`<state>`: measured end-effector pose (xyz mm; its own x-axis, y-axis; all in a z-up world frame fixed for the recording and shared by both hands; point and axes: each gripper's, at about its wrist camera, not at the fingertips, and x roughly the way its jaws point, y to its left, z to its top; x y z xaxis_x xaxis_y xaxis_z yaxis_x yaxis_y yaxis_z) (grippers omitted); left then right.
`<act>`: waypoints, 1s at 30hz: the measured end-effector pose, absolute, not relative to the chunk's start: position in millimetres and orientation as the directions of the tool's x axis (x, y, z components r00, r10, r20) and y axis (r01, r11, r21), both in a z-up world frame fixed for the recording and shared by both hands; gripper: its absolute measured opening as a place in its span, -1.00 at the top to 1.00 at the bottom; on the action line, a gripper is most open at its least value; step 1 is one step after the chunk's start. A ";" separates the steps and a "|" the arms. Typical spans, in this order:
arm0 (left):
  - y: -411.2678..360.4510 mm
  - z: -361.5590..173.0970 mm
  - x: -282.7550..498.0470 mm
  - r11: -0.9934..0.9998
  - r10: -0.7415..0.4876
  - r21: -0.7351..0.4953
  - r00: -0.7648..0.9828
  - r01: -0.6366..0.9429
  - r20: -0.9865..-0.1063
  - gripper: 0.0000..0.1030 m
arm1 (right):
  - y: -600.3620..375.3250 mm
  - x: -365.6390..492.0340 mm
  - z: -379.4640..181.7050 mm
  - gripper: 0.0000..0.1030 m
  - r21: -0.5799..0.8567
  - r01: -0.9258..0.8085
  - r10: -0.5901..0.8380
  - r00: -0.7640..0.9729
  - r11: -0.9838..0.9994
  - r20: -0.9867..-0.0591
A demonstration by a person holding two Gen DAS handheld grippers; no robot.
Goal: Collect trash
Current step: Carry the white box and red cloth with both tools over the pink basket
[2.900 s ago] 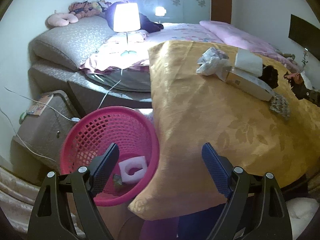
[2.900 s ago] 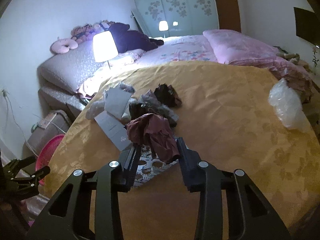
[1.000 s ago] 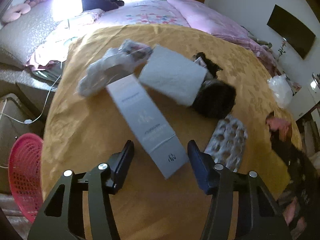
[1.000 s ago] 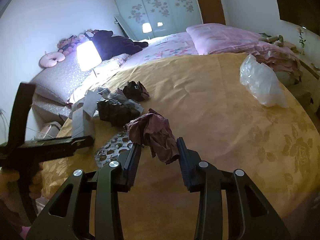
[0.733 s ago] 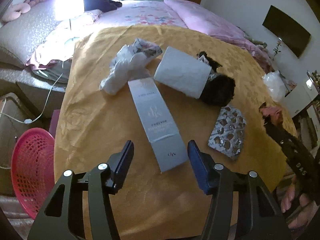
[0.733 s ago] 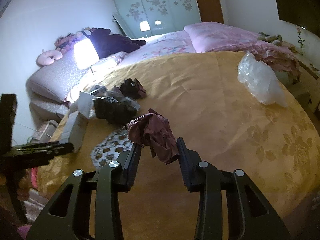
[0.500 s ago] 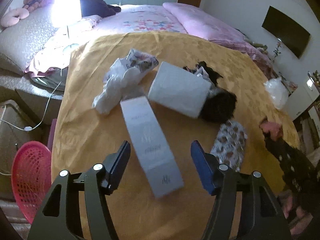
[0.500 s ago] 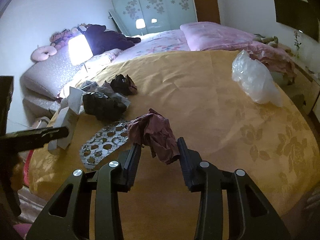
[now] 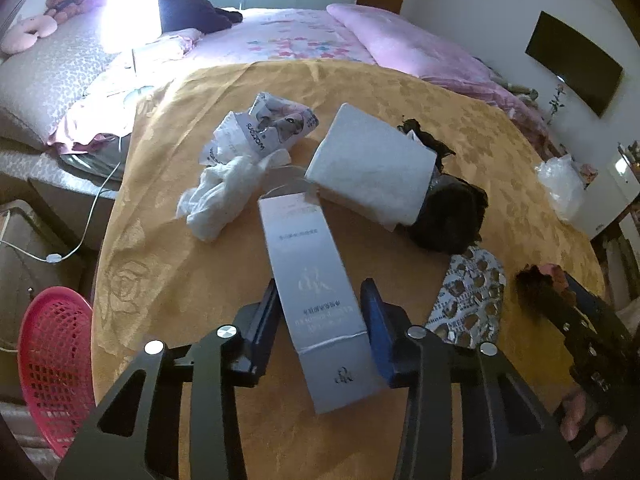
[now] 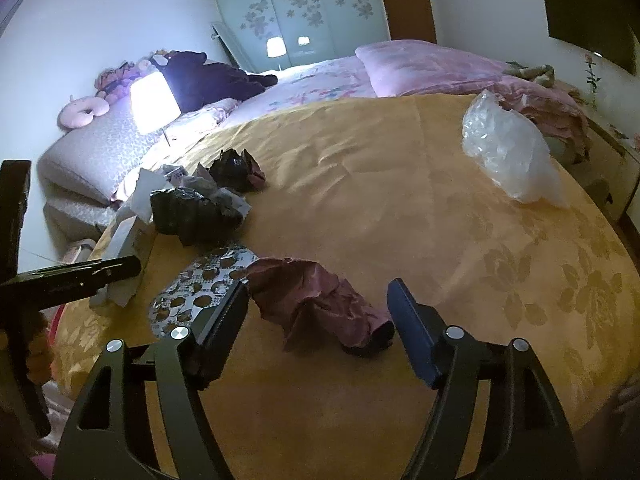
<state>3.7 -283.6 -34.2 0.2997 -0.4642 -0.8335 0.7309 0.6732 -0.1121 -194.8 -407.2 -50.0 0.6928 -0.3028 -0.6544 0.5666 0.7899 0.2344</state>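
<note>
Jaws of the left gripper (image 9: 322, 322) are closing around the long grey printed cardboard carton (image 9: 316, 300), which lies flat on the round table under its gold floral cloth (image 9: 160, 248); both pads sit right at its sides, though I cannot tell whether they press it yet. Over at the right gripper (image 10: 316, 318) the jaws are opening, and the crumpled maroon paper wad (image 10: 320, 304) lies on the cloth between them, loose except where its left edge brushes the left pad.

Nothing of what is on the table has been cleared, as far as I can judge. Outward from the carton, at about one o'clock, a white tissue pack (image 9: 372, 168) leans on a crumpled black plastic bag (image 9: 448, 216). At eleven o'clock lie a wrinkled white printed wrapper (image 9: 276, 128) and a limp white plastic bag (image 9: 220, 200). At three o'clock sits a spent silver blister sheet (image 9: 468, 296), and far off at two o'clock a clear plastic bag (image 10: 508, 152) rests near the table's edge.

The red plastic mesh basket (image 9: 52, 360) stands on the floor beyond the table's rim, at nine o'clock from the carton; its inside is not visible. By my reckoning, most of the collecting remains, carton first.
</note>
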 end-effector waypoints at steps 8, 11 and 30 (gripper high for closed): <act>-270.2 -32.1 -4.5 0.662 -0.488 -0.136 0.286 0.737 -0.825 0.28 | -405.8 -187.9 -51.9 0.16 0.225 0.548 -0.283 0.690 0.806 -0.666; -264.0 -30.4 -7.1 0.660 -0.496 -0.143 0.286 0.737 -0.820 0.30 | -405.4 -187.5 -51.2 0.27 0.225 0.544 -0.281 0.692 0.808 -0.665; -199.9 -2.8 -17.8 0.699 -0.512 -0.099 0.398 0.709 -0.761 0.30 | -362.1 -173.5 -9.2 0.34 0.238 0.442 -0.236 0.776 0.865 -0.584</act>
<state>-17.8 -199.9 -2.8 0.3983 -0.5121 -0.7610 0.7085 0.6987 -0.0993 -173.5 -362.1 -9.2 0.7765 -0.2358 -0.5844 0.4415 0.8652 0.2376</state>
